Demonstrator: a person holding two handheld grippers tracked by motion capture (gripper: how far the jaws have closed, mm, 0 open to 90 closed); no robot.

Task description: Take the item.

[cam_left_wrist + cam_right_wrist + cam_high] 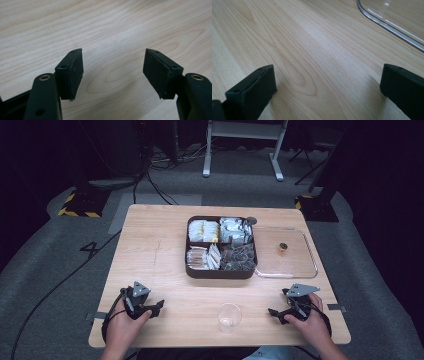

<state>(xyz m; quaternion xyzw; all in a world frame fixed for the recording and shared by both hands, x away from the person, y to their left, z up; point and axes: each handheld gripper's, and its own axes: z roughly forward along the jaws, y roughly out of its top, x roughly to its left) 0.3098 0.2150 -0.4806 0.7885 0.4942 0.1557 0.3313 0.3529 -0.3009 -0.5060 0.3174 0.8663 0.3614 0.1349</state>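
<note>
Both grippers, left (159, 306) and right (272, 312), rest gaping and empty on the table (150, 250), flanking a cup (229, 316).

The high view looks forward and down from above the person's side, taking in the whole wooden table (150, 270) and the floor beyond. The left gripper view rides on the left gripper (113, 72), facing steeply down, very close to the bare wood just ahead of its jaws. The right gripper view rides on the right gripper (327, 87), low and nearly level, with the clear lid (392, 25) ahead and to its right. All three views share the tabletop.
</note>
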